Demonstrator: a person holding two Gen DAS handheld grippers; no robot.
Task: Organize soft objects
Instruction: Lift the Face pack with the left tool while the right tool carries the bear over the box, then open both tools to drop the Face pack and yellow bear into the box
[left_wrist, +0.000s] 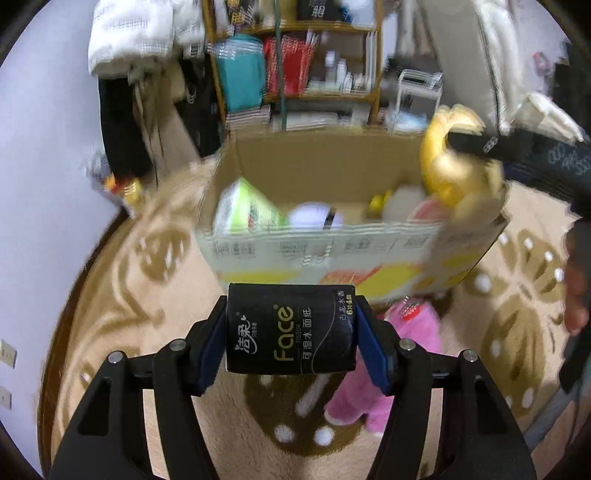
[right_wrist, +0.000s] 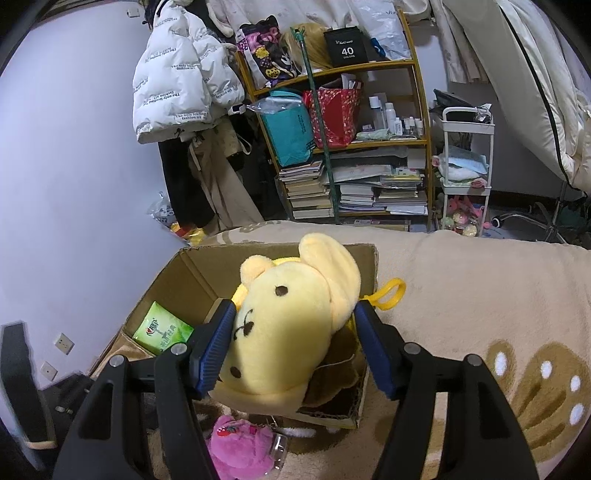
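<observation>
My left gripper (left_wrist: 291, 339) is shut on a black "Face" tissue pack (left_wrist: 290, 330), held above the rug in front of an open cardboard box (left_wrist: 325, 254). My right gripper (right_wrist: 295, 343) is shut on a yellow plush bear (right_wrist: 291, 317), held over the box (right_wrist: 173, 280). In the left wrist view the bear (left_wrist: 454, 166) hangs over the box's right corner. A green tissue pack (right_wrist: 162, 328) lies inside the box; it also shows in the left wrist view (left_wrist: 247, 210) beside other soft items. A pink plush (left_wrist: 373, 369) lies on the rug in front of the box, also seen in the right wrist view (right_wrist: 240, 446).
A beige patterned rug (right_wrist: 480, 295) covers the floor. A cluttered wooden shelf (right_wrist: 351, 140) with books and bags stands behind, with hanging coats (right_wrist: 184, 81) to its left and a white cart (right_wrist: 465, 173) to its right. A lilac wall (right_wrist: 74, 166) is on the left.
</observation>
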